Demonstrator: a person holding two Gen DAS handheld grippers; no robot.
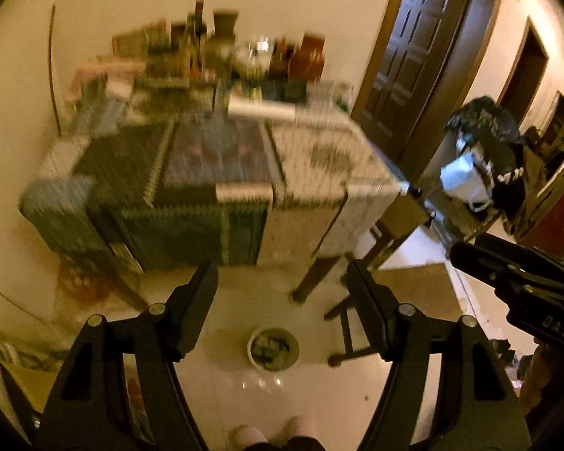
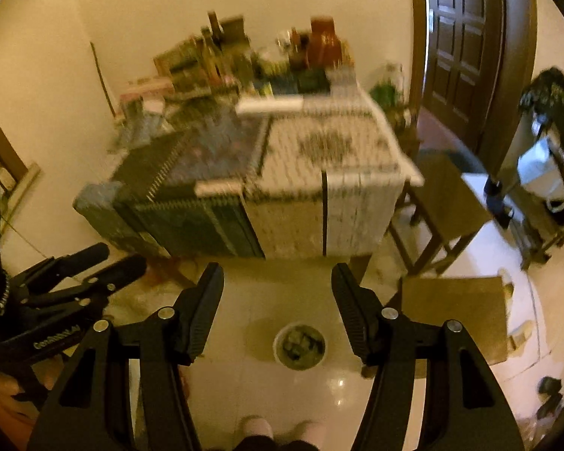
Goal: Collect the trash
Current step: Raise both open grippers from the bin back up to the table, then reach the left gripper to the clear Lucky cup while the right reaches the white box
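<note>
A: Below the left hand-held gripper [image 1: 282,282], gaping and empty, a trash bin [image 1: 273,348] sits on the floor; blur hides any litter on the desk [image 1: 319,158].

B: Right hand-held gripper [image 2: 278,282] is also spread, empty; a blind reach could topple the bottles [image 2: 214,49].

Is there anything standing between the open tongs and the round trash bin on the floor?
Nothing visible does. The trash bin stands alone on bare floor, in front of the table. Both the left tongs and the right tongs are open and empty above it. The chair stands off to the right, outside the path.
</note>
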